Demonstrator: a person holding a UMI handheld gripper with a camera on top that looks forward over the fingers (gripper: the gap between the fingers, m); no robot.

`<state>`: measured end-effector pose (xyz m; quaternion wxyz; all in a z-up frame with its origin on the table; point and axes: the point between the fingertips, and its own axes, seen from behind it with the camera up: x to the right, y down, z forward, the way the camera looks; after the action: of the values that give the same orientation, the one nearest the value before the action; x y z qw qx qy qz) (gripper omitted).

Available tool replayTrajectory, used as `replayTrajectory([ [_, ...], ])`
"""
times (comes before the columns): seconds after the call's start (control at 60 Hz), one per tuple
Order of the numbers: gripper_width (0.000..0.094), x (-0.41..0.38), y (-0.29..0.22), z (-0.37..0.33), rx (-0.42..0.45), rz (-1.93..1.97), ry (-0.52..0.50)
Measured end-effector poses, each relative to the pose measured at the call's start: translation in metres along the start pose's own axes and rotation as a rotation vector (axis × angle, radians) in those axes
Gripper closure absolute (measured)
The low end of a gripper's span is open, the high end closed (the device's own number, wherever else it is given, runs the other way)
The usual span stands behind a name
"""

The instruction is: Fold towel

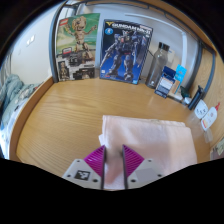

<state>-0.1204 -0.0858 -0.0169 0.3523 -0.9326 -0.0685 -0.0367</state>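
A pale pink towel (152,140) lies on the wooden table (60,115), spreading from my fingers out to the right. My gripper (113,156) is low over the towel's near left part. Its two purple pads (96,159) stand close together with a ridge of towel fabric bunched between them, and both press on it. The towel's nearest edge is hidden under the fingers.
Two model-kit boxes lean against the wall at the back of the table, a tan one (77,45) and a blue one (125,50). A grey bottle (158,65) and small items (178,80) stand at the back right. White objects (205,112) sit at the right edge, and cloth (10,100) lies at the left.
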Motion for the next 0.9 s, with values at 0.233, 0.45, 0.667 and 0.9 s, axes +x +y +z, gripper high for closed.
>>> replayTrajectory([
  [0.233,0.0872,0.007,0.001,-0.002,-0.004,-0.044,-0.008],
  [0.45,0.0871,0.051,-0.065,-0.049,0.068,0.150,-0.109],
  [0.667,0.0873,0.185,-0.088,-0.079,0.115,0.307,-0.054],
  [0.9,0.0698,0.286,-0.010,-0.035,-0.022,0.301,0.024],
])
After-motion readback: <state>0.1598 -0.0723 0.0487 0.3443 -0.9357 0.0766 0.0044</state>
